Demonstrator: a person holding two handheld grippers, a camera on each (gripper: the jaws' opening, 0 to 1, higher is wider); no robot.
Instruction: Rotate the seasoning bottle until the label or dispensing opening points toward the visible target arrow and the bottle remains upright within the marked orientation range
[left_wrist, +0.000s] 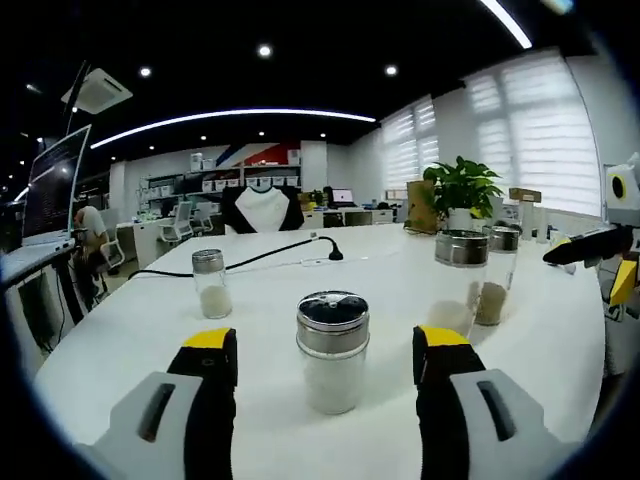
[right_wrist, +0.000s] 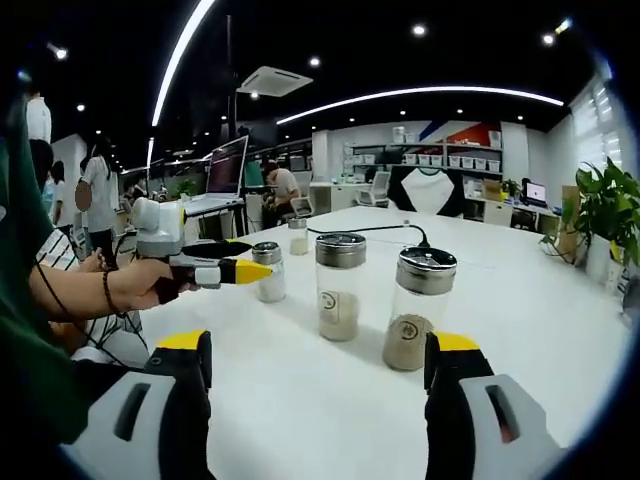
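Observation:
A short seasoning bottle (left_wrist: 333, 352) with a shiny metal lid and white contents stands upright on the white table (left_wrist: 150, 330). My left gripper (left_wrist: 325, 345) is open, one jaw on each side of the bottle with gaps to both. In the right gripper view the same bottle (right_wrist: 267, 272) stands just past the yellow tips of the left gripper (right_wrist: 245, 270), which a hand holds. My right gripper (right_wrist: 320, 350) is open with nothing between its jaws, and it enters the left gripper view at the right edge (left_wrist: 580, 248).
Two tall glass jars (right_wrist: 340, 285) (right_wrist: 420, 305) of beige seasoning stand ahead of the right gripper. A small shaker (left_wrist: 210, 283) stands further back left. A black cable (left_wrist: 260, 258) crosses the far table. A potted plant (left_wrist: 462, 185) stands at the far right.

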